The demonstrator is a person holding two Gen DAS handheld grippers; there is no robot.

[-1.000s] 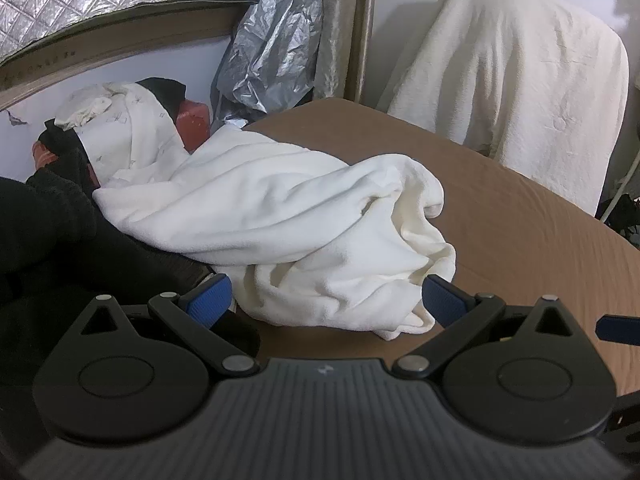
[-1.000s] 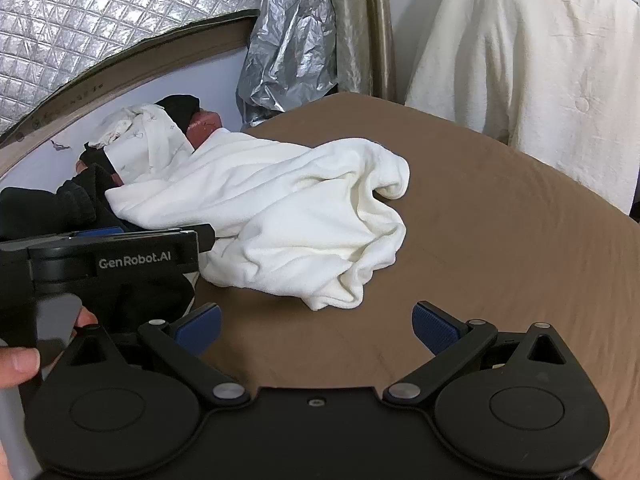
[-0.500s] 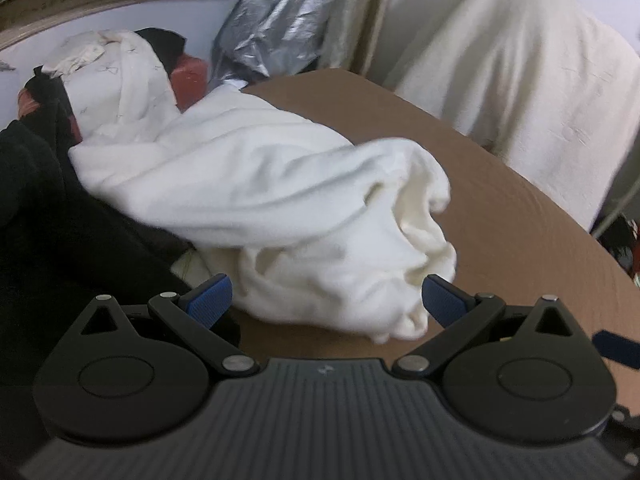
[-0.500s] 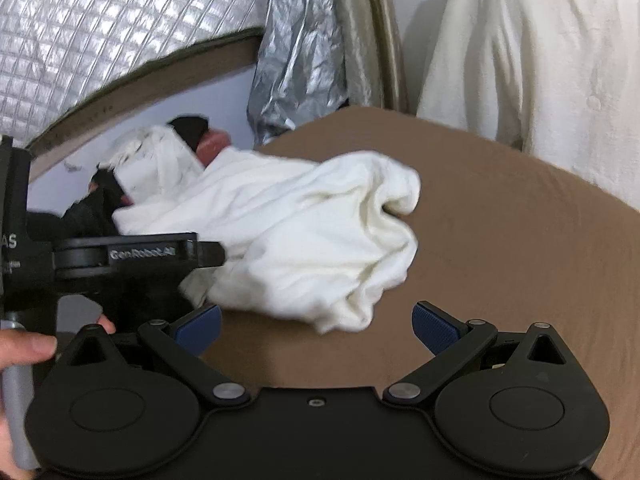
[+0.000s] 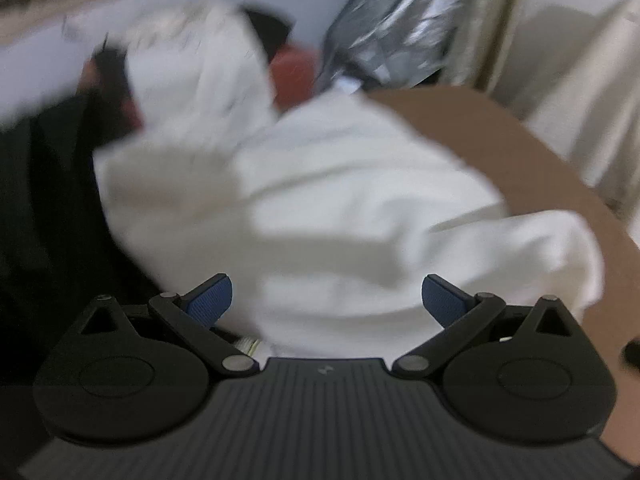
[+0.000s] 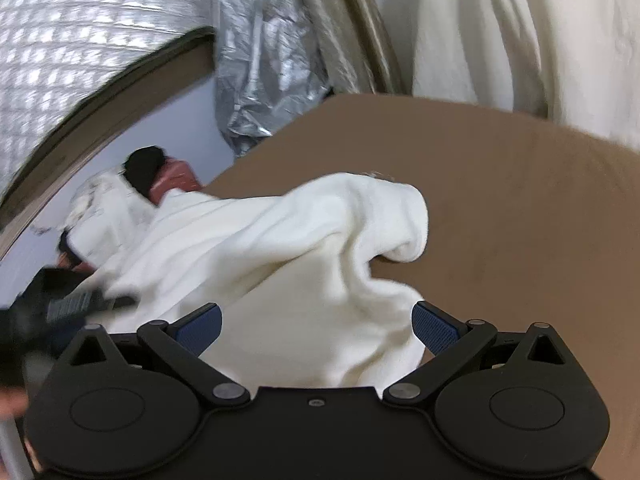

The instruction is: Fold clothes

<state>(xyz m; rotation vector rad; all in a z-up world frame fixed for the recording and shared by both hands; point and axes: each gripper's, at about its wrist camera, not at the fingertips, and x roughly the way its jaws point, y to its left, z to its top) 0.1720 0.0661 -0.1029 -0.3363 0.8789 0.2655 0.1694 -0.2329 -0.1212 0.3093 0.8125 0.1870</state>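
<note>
A crumpled cream-white garment [image 5: 344, 216] [image 6: 280, 264] lies bunched on the brown table [image 6: 520, 216] [image 5: 500, 136]. My left gripper [image 5: 326, 298] is open, its blue pads wide apart right over the garment's near folds, nothing pinched. My right gripper [image 6: 316, 324] is also open, hovering at the garment's near edge with cloth showing between the fingers. The left gripper's body [image 6: 68, 304] appears blurred at the left of the right wrist view. Both views are motion-blurred.
A pile of other clothes lies at the table's far left: a white printed piece [image 5: 200, 68], black fabric [image 5: 44, 200] and something red [image 5: 296, 72]. Silver foil sheeting [image 6: 264, 52] hangs behind. A cream cloth [image 6: 520, 28] drapes over something at the right.
Both grippers have moved forward and down onto the white garment, which now fills the space between their fingers. Both stay open. The garment itself has not visibly shifted.
</note>
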